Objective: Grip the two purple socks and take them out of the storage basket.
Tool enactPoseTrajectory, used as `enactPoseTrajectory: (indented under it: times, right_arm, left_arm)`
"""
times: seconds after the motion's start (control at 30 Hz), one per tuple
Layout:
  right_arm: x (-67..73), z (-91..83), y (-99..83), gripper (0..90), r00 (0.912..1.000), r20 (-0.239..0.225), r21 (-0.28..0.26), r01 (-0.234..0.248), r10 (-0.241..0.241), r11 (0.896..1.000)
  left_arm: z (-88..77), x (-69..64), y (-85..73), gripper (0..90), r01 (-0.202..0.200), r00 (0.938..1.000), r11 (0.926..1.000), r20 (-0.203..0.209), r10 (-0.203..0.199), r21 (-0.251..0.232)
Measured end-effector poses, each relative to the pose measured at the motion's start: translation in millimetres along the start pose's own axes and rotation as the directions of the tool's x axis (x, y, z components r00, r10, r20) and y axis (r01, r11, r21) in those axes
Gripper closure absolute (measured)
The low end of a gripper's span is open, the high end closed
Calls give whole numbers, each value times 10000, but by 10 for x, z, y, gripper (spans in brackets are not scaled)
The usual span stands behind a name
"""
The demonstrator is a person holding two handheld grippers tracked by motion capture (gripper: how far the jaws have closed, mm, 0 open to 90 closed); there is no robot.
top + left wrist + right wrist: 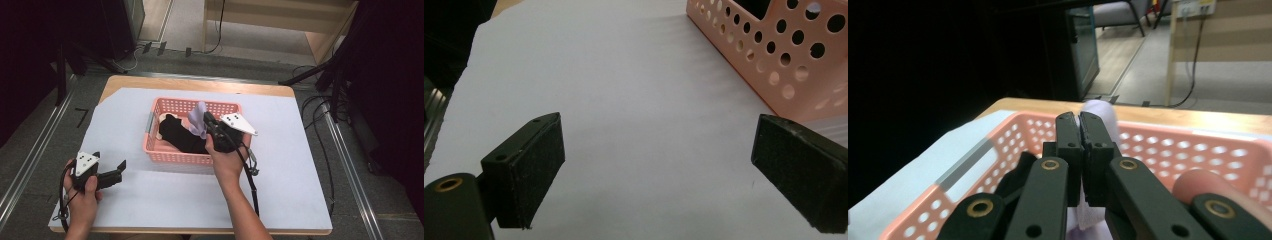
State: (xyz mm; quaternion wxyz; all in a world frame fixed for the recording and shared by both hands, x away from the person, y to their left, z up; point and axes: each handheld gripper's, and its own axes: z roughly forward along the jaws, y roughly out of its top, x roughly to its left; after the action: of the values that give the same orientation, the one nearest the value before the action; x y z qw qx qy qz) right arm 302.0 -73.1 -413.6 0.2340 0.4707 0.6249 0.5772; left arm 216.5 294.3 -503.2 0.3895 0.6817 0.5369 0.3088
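A pink perforated basket [172, 105] stands in the middle of the white-covered table. It holds black cloth [181, 135] and something pale pink. My right gripper [206, 120] is above the basket, shut on a lavender cloth [197, 119] that hangs from its jaws. In the right gripper view the jaws are pressed together with the lavender cloth [1100, 111] poking out above and below them, over the basket [1198, 150]. My left gripper [109, 167] rests near the table's front left, open, with nothing between its pads [531, 170]. The basket's corner [784, 55] is to its right.
The white sheet [280, 165] covers most of the wooden table, with bare room on both sides of the basket. Cables [320, 120] trail on the floor at the right. Dark stands and a cabinet are beyond the far edge.
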Motion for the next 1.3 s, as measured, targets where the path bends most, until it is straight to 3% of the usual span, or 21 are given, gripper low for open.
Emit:
enactPoseTrajectory:
  times: [0.37, 0.8, 1.03, 1.3]
  right_arm:
    - [-367, -247, 186, 886, 9970, 768, -848, -41, 106, 9964]
    - [-842, -563, 303, 886, 9822, 1667, -1562, -600, 862, 9859]
    - [-1163, -718, 195, 886, 9658, 2363, -1507, -723, 1069, 9859]
    - [-1516, -876, -103, 886, 9372, 3166, -1128, -1162, 1465, 9868]
  left_arm:
    - [-2, -2, -1, 77, -20, 10000, 10000, -7, 20, 4]
    - [1, -7, -3, 77, 16, 10000, 10000, -26, -17, -51]
    - [-3, -10, -3, 77, 73, 10000, 10000, -26, -73, -37]
    - [-4, -10, -4, 77, 20, 10000, 10000, -49, -20, -31]
